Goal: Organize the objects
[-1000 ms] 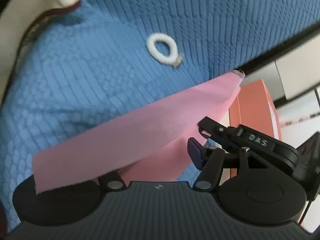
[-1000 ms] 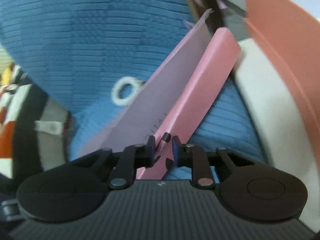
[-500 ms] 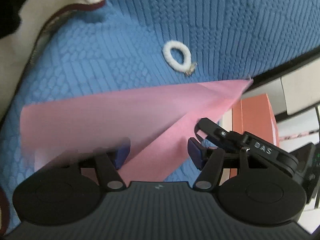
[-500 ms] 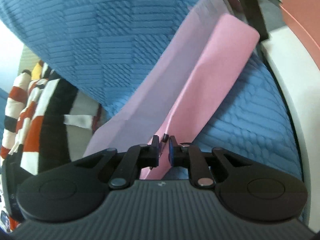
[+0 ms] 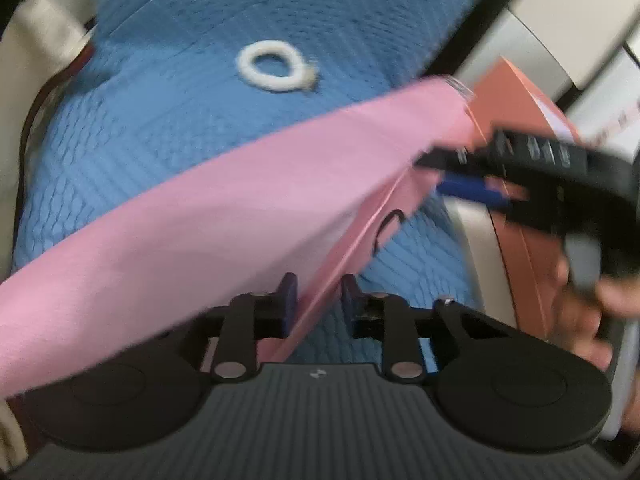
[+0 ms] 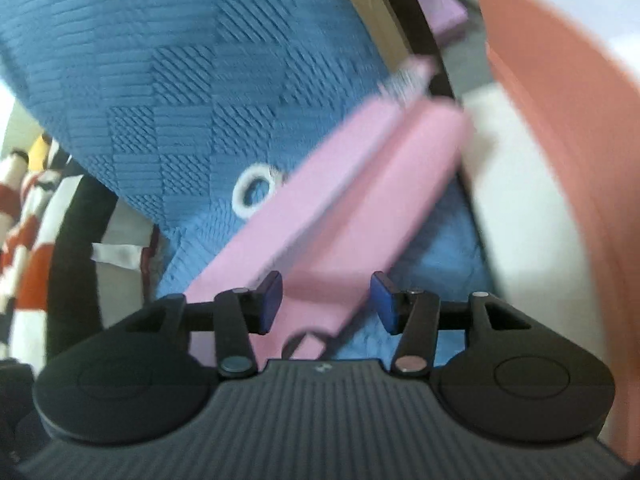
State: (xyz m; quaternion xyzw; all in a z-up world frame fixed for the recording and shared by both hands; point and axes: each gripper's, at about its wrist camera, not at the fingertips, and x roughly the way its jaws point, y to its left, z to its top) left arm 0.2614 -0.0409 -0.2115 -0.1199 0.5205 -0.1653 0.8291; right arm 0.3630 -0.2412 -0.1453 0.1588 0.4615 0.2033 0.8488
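A pink paper bag (image 5: 224,208) hangs flat over the blue quilted cover (image 5: 180,92). My left gripper (image 5: 316,300) has its jaws close on either side of the bag's edge, nearly shut on it. The bag also shows in the right wrist view (image 6: 360,184), running away between the fingers of my right gripper (image 6: 326,304), whose jaws stand wide apart around it without touching. The right gripper also shows in the left wrist view (image 5: 472,184), at the bag's far end. A white ring hair tie (image 5: 276,66) lies on the cover beyond the bag.
An orange-red box (image 5: 520,112) stands at the right beside a white surface (image 6: 520,184). A striped red, white and black cloth (image 6: 28,216) lies at the left. A cream cloth (image 5: 36,52) borders the blue cover on the left.
My right gripper has opened and let go of the pink bag. My left gripper has closed in from wide open onto the bag's edge. Both views shifted with motion blur.
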